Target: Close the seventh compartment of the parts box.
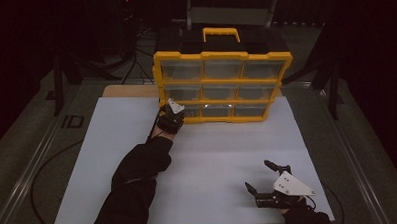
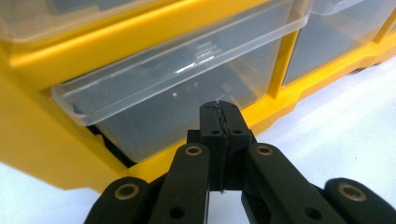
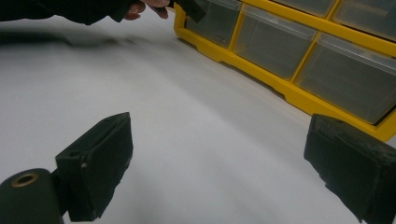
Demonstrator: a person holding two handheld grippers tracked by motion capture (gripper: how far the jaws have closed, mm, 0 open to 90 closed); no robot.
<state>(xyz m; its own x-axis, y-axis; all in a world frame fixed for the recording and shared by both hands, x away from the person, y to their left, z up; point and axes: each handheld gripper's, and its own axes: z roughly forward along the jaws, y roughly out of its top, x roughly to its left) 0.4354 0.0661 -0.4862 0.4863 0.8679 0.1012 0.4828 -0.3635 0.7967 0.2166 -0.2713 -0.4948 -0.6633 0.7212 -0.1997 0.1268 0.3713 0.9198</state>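
Evidently the step in hand is working the bottom-left drawer (image 2: 182, 93) of the yellow organizer (image 1: 220, 86), which stands upright at the far edge of the white worktop (image 1: 208, 161). The left gripper (image 2: 221, 122) has its fingers pressed together on nothing, tips just at the clear drawer front, which sits slightly out of its slot. Ideally, push or hook squarely along the drawer's own line so the case does not tip, while the right gripper (image 1: 269, 182), fingers wide apart, rests near the front edge and could steady the frame.

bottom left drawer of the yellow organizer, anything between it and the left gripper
Nothing visible stands between them. The left gripper, jaws shut together with nothing between them, sits right at the front of the clear bottom left drawer of the yellow organizer, which is pulled out a little. Whether the tips actually touch the drawer front cannot be told.
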